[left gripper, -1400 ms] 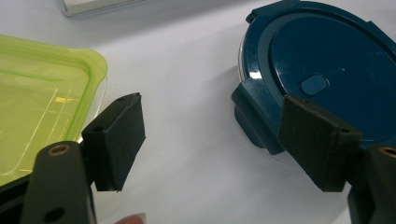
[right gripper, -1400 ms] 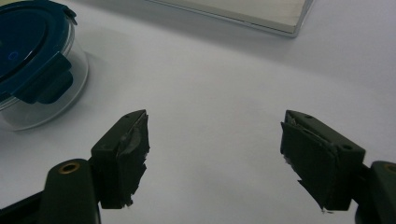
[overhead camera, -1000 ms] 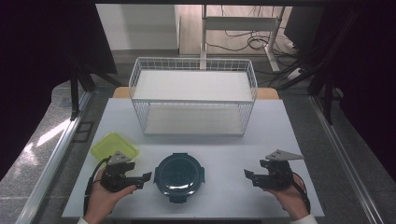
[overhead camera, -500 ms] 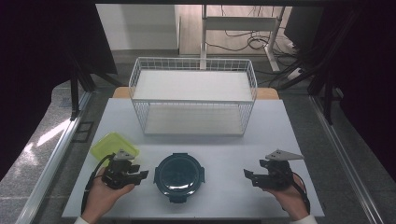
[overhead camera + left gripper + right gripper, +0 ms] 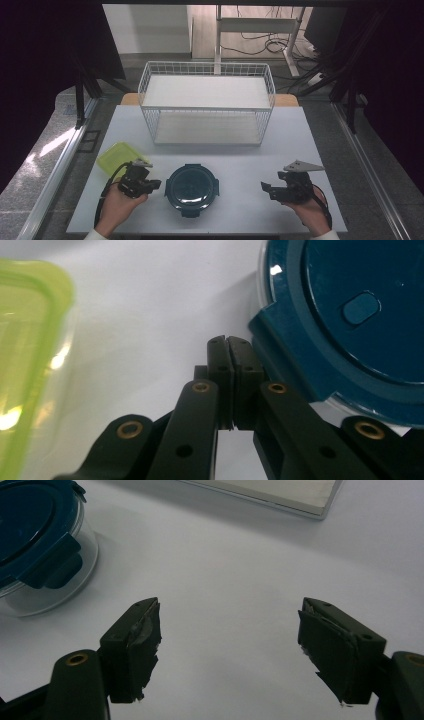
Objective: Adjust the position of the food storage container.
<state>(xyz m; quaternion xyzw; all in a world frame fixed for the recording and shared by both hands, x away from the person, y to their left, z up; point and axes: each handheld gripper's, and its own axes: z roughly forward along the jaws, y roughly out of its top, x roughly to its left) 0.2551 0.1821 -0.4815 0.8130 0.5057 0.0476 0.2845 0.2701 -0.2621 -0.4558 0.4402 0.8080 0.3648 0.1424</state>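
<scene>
Dark blue plastic is forming the lid of the round container [image 5: 192,189], which is sitting near the front edge of the white table [image 5: 310,135], between the two grippers. Its clear walls, likely glass or hard plastic, are making it look stiff, smooth and fairly heavy, so it would probably slip if pinched on the side; the blue locking flap [image 5: 295,362] at the rim seems the better place to take hold. What is inside is not showing through the lid.

The left gripper [image 5: 156,183] is resting just beside that flap with its jaws having just been closing; they are now pressed together with nothing between them. The right gripper [image 5: 265,188] is waiting well apart on the other side, jaws spread wide and gripping nothing.

A yellow-green box [image 5: 117,157] is lying behind the left gripper, its contents unclear. Farther back, a white wire basket [image 5: 207,102] is standing with nothing on its shelves.
</scene>
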